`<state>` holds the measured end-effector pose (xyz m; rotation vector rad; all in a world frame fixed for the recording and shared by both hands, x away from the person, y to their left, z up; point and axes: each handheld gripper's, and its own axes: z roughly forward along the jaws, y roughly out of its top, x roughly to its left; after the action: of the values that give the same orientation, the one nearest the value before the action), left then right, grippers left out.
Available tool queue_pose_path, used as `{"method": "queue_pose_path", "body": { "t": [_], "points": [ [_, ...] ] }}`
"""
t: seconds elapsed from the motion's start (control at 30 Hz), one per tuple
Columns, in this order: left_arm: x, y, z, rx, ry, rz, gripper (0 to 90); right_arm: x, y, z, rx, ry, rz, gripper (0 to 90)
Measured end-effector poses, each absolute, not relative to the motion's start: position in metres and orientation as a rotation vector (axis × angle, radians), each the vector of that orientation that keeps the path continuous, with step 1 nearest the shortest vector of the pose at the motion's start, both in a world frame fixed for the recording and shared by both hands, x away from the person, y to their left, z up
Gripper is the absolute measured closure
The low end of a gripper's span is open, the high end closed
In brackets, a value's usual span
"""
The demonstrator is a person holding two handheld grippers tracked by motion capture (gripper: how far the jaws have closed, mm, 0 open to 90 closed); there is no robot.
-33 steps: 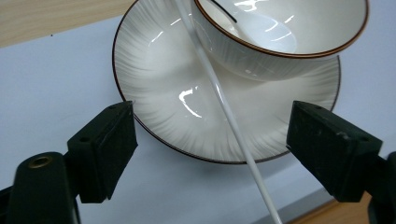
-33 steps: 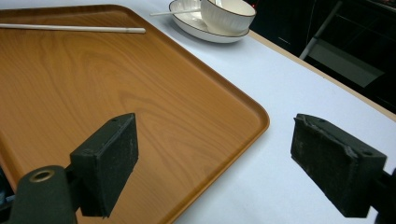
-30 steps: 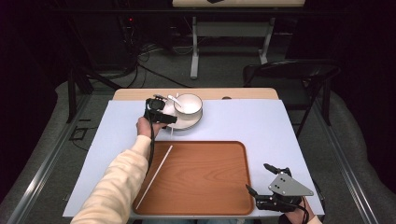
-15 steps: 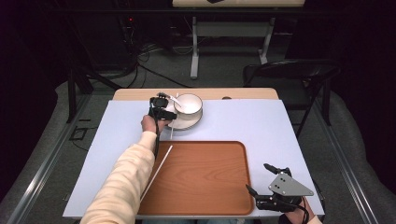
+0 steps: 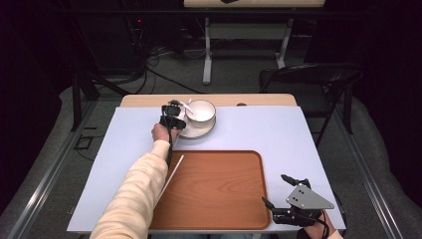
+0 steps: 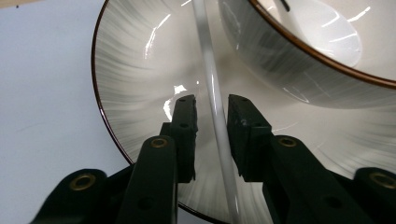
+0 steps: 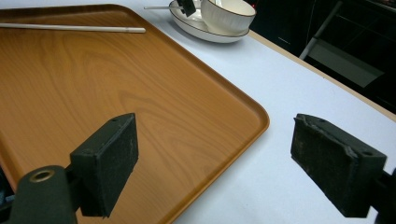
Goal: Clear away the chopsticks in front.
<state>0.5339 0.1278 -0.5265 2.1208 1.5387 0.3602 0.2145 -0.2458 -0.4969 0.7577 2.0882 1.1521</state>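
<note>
The left gripper [image 6: 211,112] reaches over the plate [image 6: 135,74] at the far side of the table, its jaws standing narrowly apart on either side of a white chopstick [image 6: 212,107] that lies across the plate beside the bowl [image 6: 299,70] (whether the pads touch it, I cannot tell). The right gripper [image 7: 215,158] hovers with jaws spread wide at the near right corner of the wooden tray [image 7: 93,79]. A second chopstick [image 5: 171,174] rests across the tray's left edge.

Glossy glazed plate [image 6: 135,70] (streaky grey), wood-grain tray [image 7: 93,93], matt black jaws.
</note>
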Motion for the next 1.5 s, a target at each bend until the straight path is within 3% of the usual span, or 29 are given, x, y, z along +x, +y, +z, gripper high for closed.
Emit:
{"method": "queue_pose_path", "body": {
  "t": [0.37, 1.5],
  "points": [
    [0.536, 0.130, -0.529, 2.120, 1.583, 0.372, 84.0, 0.214, -0.246, -0.497, 0.756, 2.089, 1.152, 14.3],
    [0.523, 0.158, -0.513, 2.041, 1.565, 0.404, 84.8, 0.215, -0.245, -0.497, 0.755, 2.091, 1.148, 14.3]
  ]
}}
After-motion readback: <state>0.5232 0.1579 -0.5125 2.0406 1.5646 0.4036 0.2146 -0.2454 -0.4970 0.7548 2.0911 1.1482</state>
